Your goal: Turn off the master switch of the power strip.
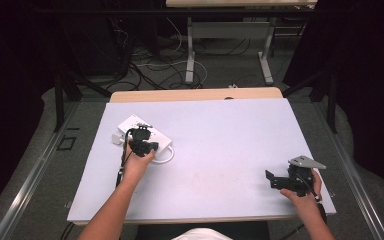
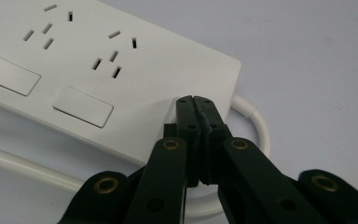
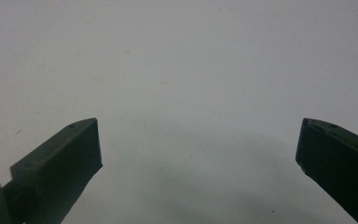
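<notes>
Insp. notes: a flat white plastic power strip w/ several socket groups and rectangular rocker switches is lying on the pale grey table, toward its far left part, set at an angle. Its thick white round cable is looping out from the strip's near end and curling on the table just beside it. The left tongs, black, two-jaw, are sitting over the strip's near end; in the left gripper view the jaws are pressed together, tips meeting w/ no gap and nothing visibly caught between them, and the tips are resting at or just above the strip's top face near its corner, close to where the cable is leaving; cannot tell whether they are actually touching the plastic. In the high view the left hand is gripping the tool from the near side, forearm coming in from the bottom edge. The right tongs are being held near the table's right near corner, well apart from the strip; jaws are standing spread wide, w/ bare table surface between them. The right hand is holding that tool low, a grey three-cornered plate on top.
</notes>
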A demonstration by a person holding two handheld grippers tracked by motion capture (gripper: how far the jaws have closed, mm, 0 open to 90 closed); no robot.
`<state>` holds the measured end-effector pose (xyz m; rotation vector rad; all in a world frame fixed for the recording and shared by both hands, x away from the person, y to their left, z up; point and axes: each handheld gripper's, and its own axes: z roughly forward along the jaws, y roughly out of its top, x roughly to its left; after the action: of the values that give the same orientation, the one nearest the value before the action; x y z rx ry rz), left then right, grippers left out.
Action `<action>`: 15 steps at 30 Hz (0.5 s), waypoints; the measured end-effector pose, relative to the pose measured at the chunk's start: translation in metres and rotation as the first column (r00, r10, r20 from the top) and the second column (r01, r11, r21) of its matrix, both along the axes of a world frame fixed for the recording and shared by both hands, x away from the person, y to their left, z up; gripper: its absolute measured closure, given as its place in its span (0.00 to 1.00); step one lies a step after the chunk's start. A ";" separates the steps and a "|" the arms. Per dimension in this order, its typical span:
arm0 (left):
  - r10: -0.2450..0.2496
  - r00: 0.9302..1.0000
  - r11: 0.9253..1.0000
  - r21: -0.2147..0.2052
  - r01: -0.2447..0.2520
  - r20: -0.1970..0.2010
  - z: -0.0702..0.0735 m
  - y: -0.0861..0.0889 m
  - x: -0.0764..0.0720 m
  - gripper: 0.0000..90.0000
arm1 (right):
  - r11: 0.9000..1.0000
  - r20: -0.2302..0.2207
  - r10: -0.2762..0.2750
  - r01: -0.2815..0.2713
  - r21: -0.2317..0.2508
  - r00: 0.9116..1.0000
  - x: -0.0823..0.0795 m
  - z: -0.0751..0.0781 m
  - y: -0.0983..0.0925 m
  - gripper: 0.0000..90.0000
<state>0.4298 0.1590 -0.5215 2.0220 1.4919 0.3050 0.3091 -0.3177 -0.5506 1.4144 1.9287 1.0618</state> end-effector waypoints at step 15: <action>0.002 1.000 1.000 0.002 -0.002 -0.007 0.003 0.001 0.002 1.00 | 1.000 0.002 0.002 -0.002 0.001 1.000 0.000 0.000 0.000 0.00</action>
<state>0.4322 0.1603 -0.5188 2.0248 1.4988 0.3007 0.3094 -0.3178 -0.5507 1.4119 1.9290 1.0645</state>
